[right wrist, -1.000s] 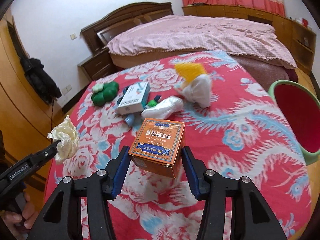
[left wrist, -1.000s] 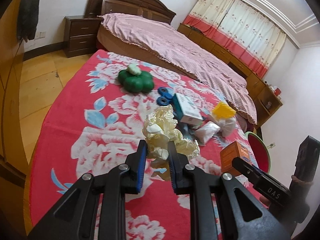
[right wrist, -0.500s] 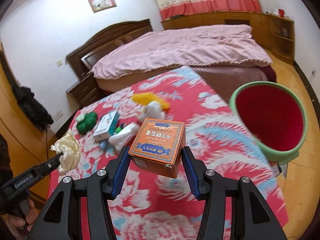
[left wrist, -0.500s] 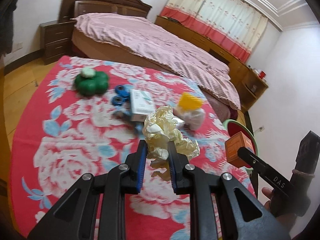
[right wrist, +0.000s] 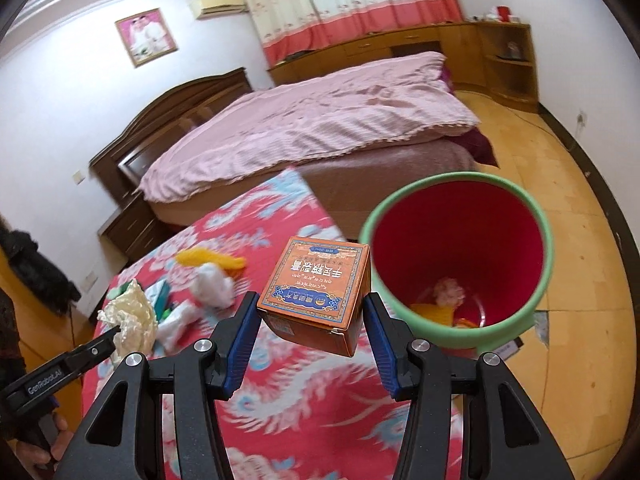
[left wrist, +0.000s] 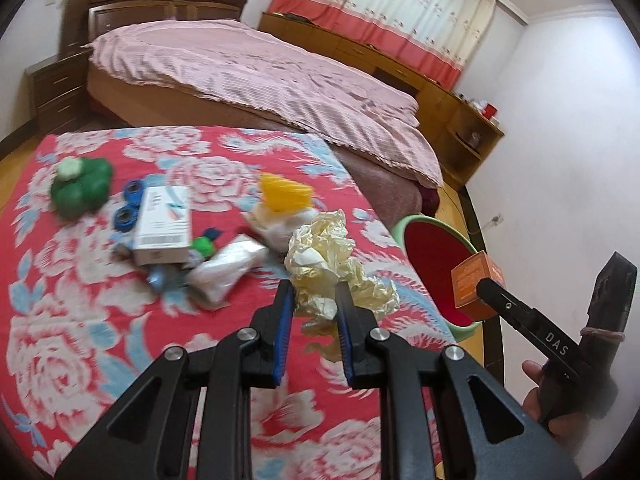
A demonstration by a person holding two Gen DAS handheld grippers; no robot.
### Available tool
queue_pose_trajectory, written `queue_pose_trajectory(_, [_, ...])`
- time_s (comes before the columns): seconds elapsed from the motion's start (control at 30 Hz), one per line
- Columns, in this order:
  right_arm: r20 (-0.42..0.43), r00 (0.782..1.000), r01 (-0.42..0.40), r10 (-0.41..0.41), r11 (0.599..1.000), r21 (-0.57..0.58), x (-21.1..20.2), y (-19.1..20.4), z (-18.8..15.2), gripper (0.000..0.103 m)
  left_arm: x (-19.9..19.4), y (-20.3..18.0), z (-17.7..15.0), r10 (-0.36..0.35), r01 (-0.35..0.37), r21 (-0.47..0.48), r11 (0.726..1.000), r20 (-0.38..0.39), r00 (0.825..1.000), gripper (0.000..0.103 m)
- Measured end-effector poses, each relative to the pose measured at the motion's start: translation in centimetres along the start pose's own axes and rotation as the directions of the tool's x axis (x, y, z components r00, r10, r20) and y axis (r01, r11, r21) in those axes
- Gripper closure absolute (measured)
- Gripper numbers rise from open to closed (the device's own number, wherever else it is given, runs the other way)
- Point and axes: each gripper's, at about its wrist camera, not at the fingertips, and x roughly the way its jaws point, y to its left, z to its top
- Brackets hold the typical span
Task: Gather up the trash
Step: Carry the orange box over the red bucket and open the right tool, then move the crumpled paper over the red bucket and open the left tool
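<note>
My left gripper (left wrist: 314, 302) is shut on a crumpled cream plastic wrapper (left wrist: 328, 256) and holds it above the red floral cloth (left wrist: 80, 340). My right gripper (right wrist: 312, 320) is shut on an orange carton (right wrist: 316, 292), held just left of the green bin (right wrist: 548, 264) with a red inside. The bin stands on the floor past the cloth's right edge and holds some scraps at its bottom. In the left wrist view the carton (left wrist: 474, 284) hangs in front of the bin (left wrist: 430, 226). The wrapper also shows in the right wrist view (right wrist: 134, 320).
On the cloth lie a white box (left wrist: 164, 220), a green toy (left wrist: 80, 190), blue rings (left wrist: 130, 206), a white wrapped packet (left wrist: 226, 266) and a yellow and white bundle (left wrist: 282, 208). A pink bed (left wrist: 260, 76) stands behind; wooden floor (right wrist: 580, 200) lies around the bin.
Both grippers have swung right toward the bin, each keeping its load. The bin now fills the right wrist view beside the carton.
</note>
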Motion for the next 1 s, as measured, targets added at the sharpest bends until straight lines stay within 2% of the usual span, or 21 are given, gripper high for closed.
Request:
queue_pose_trajectory(0.5, [-0.028,0.996,0.09,-0.087,0.987,0.131,1.5,-8.2,1.6,0.049,6.5,-7.7,2.0,-0.062,0.072,0.116,0.991,-0.087,0.994,0.083])
queue_pose_trajectory(1.0, [-0.047,0.993,0.115,-0.108,0.97,0.214,2.6,-12.9,2.1,0.048,10.9,-11.6,2.0,-0.075,0.101,0.165,0.981,-0.155,0.985,0.083])
